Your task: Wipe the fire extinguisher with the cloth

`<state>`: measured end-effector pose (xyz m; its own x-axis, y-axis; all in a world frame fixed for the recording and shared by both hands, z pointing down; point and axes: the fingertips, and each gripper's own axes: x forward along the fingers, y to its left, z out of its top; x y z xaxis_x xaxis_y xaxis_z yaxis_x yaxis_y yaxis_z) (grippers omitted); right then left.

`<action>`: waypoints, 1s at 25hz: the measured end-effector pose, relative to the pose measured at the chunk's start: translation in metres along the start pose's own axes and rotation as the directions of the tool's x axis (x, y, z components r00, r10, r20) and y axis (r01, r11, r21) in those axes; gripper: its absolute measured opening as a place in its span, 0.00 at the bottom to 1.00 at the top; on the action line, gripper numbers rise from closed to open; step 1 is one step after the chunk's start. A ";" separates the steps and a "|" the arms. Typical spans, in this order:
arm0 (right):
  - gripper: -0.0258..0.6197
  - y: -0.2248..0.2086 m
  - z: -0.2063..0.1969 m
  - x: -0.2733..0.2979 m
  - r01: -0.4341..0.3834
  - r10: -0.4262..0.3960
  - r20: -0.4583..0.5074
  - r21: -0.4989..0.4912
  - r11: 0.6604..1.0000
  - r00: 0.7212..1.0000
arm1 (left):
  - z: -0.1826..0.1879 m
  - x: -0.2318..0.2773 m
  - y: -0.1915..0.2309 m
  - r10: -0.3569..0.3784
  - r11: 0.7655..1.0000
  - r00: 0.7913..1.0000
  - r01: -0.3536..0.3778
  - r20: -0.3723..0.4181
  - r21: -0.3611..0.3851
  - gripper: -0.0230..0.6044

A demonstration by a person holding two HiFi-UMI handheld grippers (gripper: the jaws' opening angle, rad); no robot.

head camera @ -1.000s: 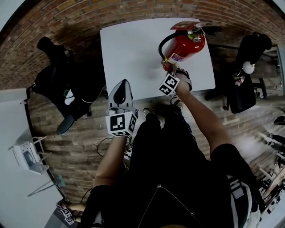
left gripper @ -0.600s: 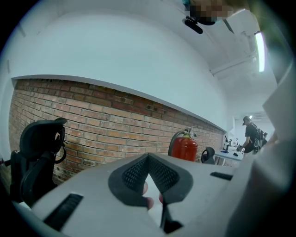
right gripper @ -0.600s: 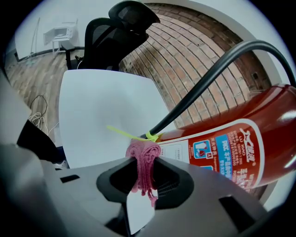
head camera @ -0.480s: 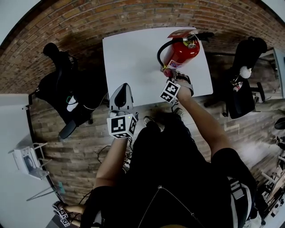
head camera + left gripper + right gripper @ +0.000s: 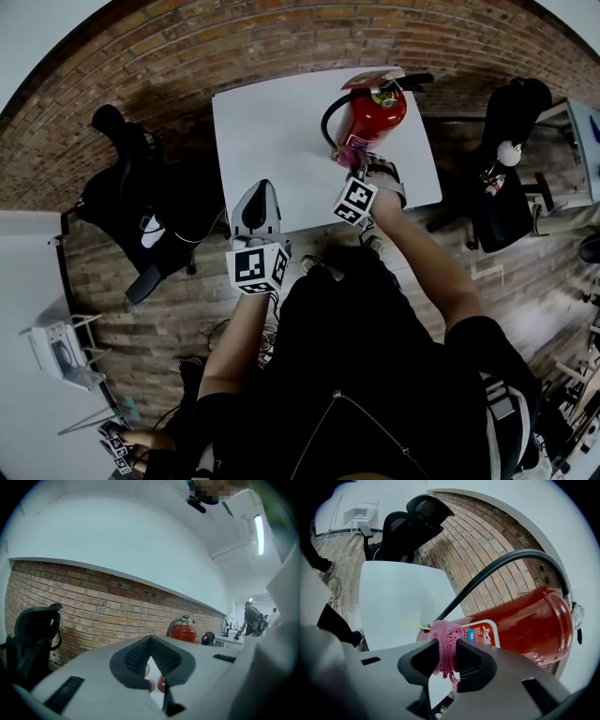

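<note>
- Head view: a glossy red cylindrical fire extinguisher [image 5: 375, 114] with a looped black rubber hose [image 5: 330, 111] stands on the right part of a smooth white rectangular worktop [image 5: 272, 131]. The worktop sits against a rough red brick wall [image 5: 234, 47], above a wood-plank floor [image 5: 141, 300].
- The right tongs [image 5: 353, 167] reach to the foot of the cylinder, with a crumpled pink knitted cloth [image 5: 348, 156] at their tip.
- The left tongs [image 5: 255, 195] hover over the worktop's near edge, well apart from the extinguisher.
- Left gripper view: the left tongs [image 5: 150, 640] are pressed together, their ribbed dark pads meeting in a point with nothing between them. Beyond them the extinguisher [image 5: 183, 632] stands upright before the brick courses [image 5: 93, 599], and a black mesh office chair [image 5: 33, 634] is at the left.
- Right gripper view: the right tongs [image 5: 446, 660] pinch the cloth [image 5: 446, 641], which is bunched into a ropy fold with loose threads hanging. The fold touches the lower end of the shiny cylinder [image 5: 529, 623], beside its white printed label [image 5: 485, 634]. The hose [image 5: 501, 569] arcs overhead, and a thin yellow-green tie [image 5: 415, 625] sticks out at the left.
</note>
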<state>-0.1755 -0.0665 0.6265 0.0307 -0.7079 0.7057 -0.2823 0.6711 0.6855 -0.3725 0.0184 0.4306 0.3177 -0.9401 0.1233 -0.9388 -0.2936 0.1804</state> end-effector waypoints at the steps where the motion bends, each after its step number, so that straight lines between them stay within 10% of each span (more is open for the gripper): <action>1: 0.20 -0.004 0.001 -0.004 0.005 -0.005 0.004 0.003 1.000 1.000 | 0.001 0.000 -0.001 -0.003 1.000 1.000 0.003 0.003 0.000 0.05; 25: 0.20 -0.104 0.039 -0.125 0.256 -0.254 0.161 0.005 0.967 0.954 | 0.016 -0.007 -0.016 -0.041 0.999 0.998 0.041 0.046 -0.010 0.05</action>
<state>-0.1875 -0.0567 0.4600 -0.0537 -0.8808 0.4704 -0.2702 0.4663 0.8423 -0.3621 0.0272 0.4109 0.3491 -0.9344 0.0710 -0.9236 -0.3302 0.1948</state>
